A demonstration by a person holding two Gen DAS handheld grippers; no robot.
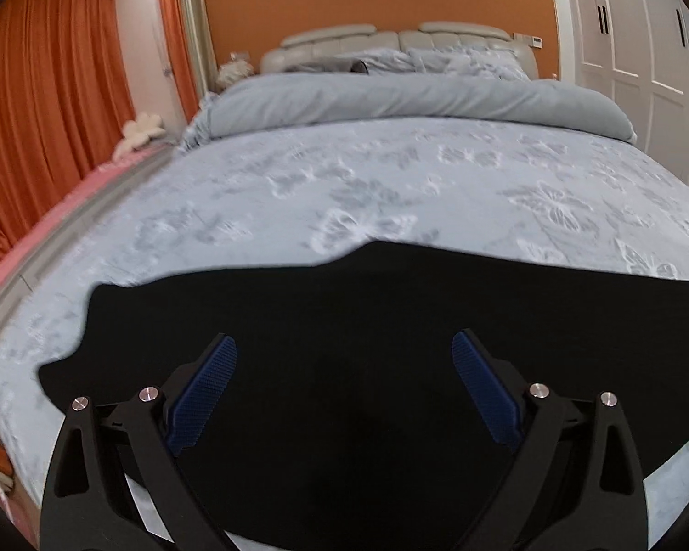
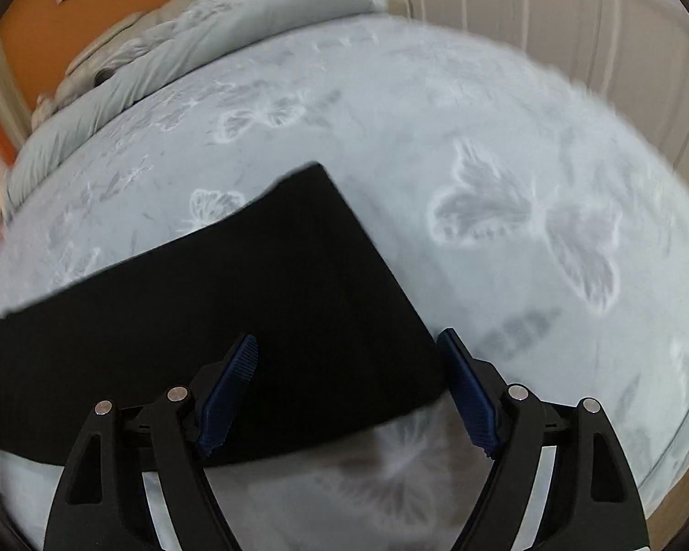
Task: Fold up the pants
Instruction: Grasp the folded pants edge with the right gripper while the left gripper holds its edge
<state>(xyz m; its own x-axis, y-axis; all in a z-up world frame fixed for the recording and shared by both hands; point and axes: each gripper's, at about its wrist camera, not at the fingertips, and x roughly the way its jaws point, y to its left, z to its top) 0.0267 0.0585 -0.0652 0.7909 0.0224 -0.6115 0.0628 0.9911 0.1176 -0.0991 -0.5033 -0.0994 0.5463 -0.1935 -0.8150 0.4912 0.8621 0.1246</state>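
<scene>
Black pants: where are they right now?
The black pants lie flat on the butterfly-print bedspread at the foot end of the bed, under both open grippers; in the right wrist view their straight end sits by the right gripper.

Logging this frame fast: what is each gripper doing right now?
Left gripper: open, holding nothing, fingers spread over the black pants.
Right gripper: open, holding nothing, at the end of the pants.

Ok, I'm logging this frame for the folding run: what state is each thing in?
pants: lying flat on the bed, not gripped
left gripper: open, fingers spread over the pants
right gripper: open, at the pants' end edge
duvet: bunched toward the headboard
</scene>
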